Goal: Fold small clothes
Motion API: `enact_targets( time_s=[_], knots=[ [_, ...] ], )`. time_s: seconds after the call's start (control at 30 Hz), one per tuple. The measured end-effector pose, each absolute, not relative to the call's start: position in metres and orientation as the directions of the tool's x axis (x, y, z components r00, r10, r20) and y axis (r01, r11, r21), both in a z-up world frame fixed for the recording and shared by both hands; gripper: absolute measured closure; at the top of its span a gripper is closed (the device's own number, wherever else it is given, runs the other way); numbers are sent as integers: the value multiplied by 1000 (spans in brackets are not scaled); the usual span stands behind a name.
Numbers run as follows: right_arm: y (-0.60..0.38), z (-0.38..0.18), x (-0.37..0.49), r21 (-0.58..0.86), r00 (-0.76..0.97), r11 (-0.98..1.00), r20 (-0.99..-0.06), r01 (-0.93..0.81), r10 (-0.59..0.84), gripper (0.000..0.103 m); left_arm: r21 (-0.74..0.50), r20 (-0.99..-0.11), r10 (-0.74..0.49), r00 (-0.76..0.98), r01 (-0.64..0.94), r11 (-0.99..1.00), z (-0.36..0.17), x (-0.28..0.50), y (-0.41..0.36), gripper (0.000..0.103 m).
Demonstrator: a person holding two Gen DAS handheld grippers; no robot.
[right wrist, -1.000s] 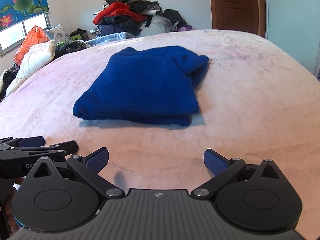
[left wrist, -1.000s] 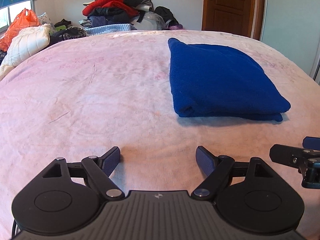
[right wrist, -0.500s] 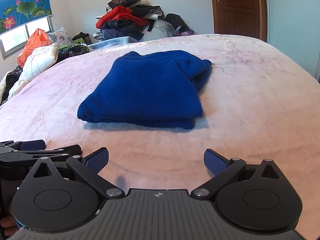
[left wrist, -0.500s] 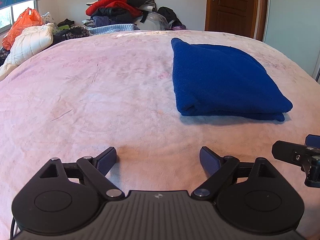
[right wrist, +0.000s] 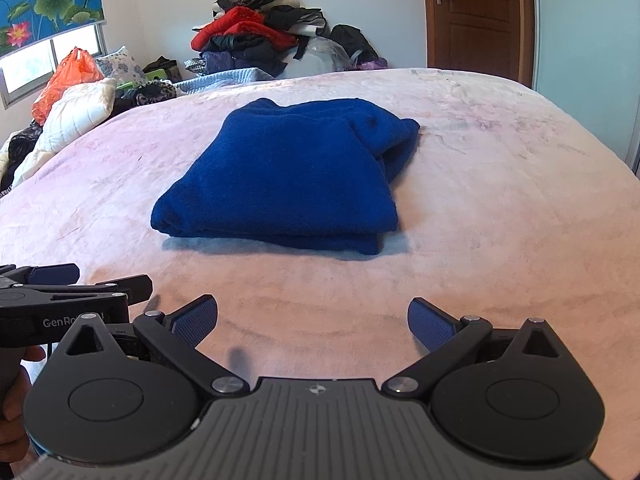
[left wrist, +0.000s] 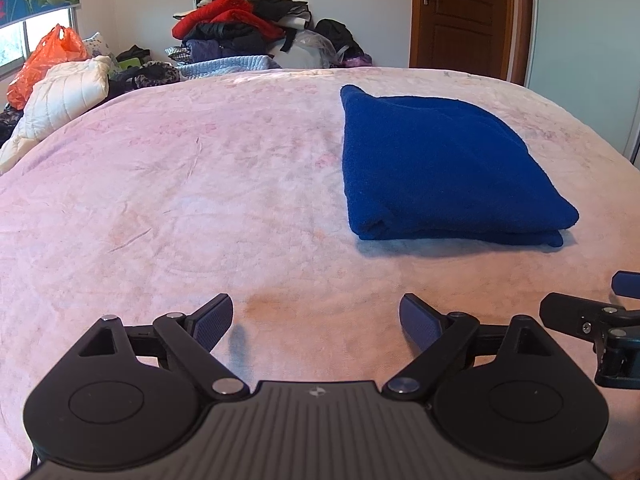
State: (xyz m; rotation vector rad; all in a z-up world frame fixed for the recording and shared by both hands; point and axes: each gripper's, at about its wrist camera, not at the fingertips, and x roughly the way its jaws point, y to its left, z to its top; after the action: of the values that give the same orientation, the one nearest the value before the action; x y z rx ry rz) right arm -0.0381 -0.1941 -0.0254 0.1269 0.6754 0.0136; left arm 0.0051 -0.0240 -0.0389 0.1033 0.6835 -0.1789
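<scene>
Both claws have drawn back a touch from the garment since a moment ago, so it sits a little farther off in each view. The left claw (left wrist: 316, 316) hangs low over the near part of the bed (left wrist: 168, 200), spread wide and holding nothing; the right claw (right wrist: 312, 318) is just beside it on the right, equally wide and empty. They seem pulled clear so the work can be checked, I'd judge.

The blue sweater (right wrist: 288, 176) lies folded flat on the pink bedcover, about mid-bed, to the right of the left claw's line and apart from both claws. It is stacked in at least two layers, with the doubled edge facing the near side. Its long axis runs near to far, tilting slightly leftward at the far end. At its far right corner the cloth bunches into a lump, perhaps a collar or sleeve. A heap of clothes (left wrist: 240, 28) sits beyond the bed's far edge, possibly the next pieces.
</scene>
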Motion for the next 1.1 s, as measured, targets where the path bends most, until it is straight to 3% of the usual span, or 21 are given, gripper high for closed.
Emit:
enact_targets(
  time_s=[1.1],
  knots=[
    [-194,-26,-38,115,782,993,-621,28,50,1,56,-638,-103,763,180,982,-38,4,-23,12]
  ],
)
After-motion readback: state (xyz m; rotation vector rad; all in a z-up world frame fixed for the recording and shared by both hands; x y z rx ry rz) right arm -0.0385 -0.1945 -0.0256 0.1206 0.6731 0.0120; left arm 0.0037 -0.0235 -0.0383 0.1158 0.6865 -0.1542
